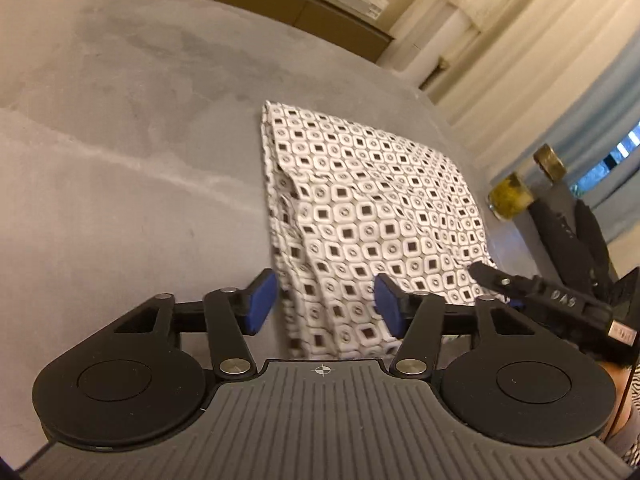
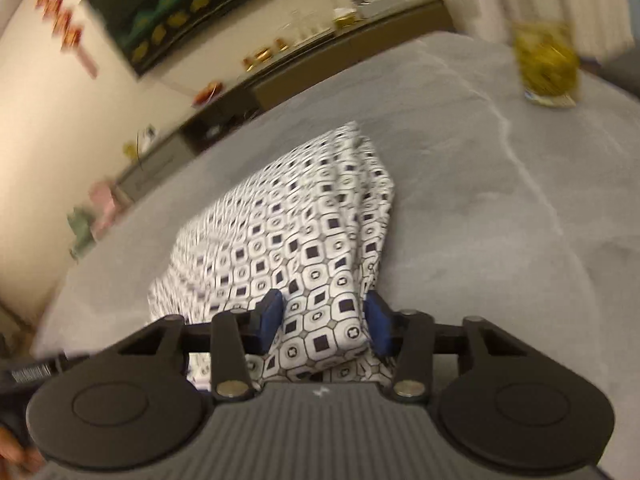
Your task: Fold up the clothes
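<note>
While the patterned cloth (image 1: 372,216) is lying folded on the grey worktop (image 1: 120,140), left gripper (image 1: 326,304) and right gripper (image 2: 325,320) are both hovering open, straddling its near edge, gripping nothing. "DAS" is showing on the neighbouring gripper's body.

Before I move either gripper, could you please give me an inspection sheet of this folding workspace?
Surface: grey mottled table top, bare around the cloth.
Job's things: black-and-white square-patterned garment, folded into a rough rectangle, flat.
Clutter: glass jar of yellow-green contents near the table's far edge.
Grippers: left gripper open, blue pads astride the garment's near edge; right gripper open, astride a corner.
Cables: nothing seen.
Surroundings: brown sideboard with small items; cream curtains.
</note>
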`<action>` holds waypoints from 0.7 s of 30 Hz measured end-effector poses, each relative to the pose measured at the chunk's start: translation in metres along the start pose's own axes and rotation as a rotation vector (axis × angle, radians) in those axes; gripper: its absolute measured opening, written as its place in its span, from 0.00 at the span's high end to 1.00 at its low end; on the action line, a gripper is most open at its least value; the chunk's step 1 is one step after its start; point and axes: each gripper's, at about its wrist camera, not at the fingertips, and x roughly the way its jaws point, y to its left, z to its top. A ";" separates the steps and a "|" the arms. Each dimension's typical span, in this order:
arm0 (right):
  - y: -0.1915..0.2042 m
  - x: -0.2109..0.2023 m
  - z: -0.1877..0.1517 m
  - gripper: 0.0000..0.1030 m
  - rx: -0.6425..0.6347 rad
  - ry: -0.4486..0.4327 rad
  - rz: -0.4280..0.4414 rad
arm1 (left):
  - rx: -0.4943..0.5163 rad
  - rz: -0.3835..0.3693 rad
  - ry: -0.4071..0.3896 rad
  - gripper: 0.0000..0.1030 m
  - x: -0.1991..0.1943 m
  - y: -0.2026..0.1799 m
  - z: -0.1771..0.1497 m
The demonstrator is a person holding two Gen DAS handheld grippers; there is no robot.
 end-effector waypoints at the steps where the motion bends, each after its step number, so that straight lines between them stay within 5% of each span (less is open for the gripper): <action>1: 0.010 0.004 0.000 0.64 -0.031 0.011 -0.006 | 0.022 0.042 -0.010 0.80 -0.001 -0.003 -0.001; 13: 0.158 0.096 0.017 0.66 -0.199 0.093 0.078 | -0.072 0.382 -0.177 0.85 -0.049 0.086 0.028; 21: 0.232 0.170 0.046 0.66 -0.251 0.088 0.078 | -0.080 0.444 -0.216 0.82 -0.044 0.144 0.076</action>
